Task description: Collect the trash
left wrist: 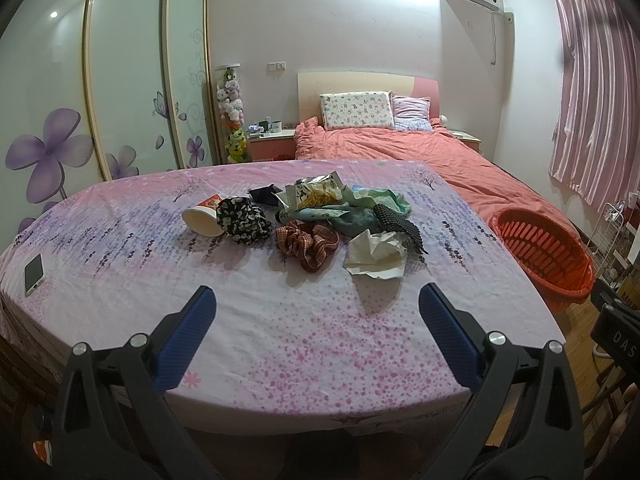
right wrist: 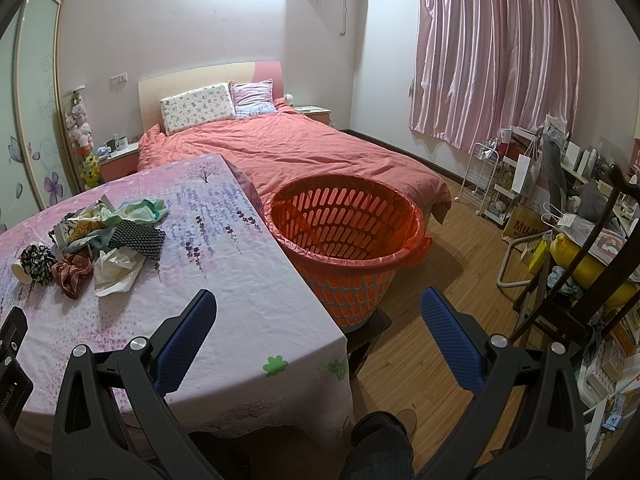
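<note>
A heap lies mid-table: a tipped paper cup point(left wrist: 202, 218), a crumpled white paper point(left wrist: 376, 256), a snack wrapper point(left wrist: 318, 192), a plaid scrunchie point(left wrist: 310, 246), a black floral scrunchie point(left wrist: 244, 220) and green cloth point(left wrist: 368, 204). My left gripper point(left wrist: 316, 312) is open and empty over the near table edge. My right gripper point(right wrist: 318, 316) is open and empty above the table's right corner, near the orange bin point(right wrist: 344, 232). The white paper point(right wrist: 116, 272) and heap also show in the right wrist view.
A phone point(left wrist: 34, 274) lies at the table's left edge. The orange bin point(left wrist: 544, 256) stands on a stool at the table's right side. A bed point(right wrist: 288, 148) is behind. Cluttered shelves and a chair point(right wrist: 580, 240) fill the right.
</note>
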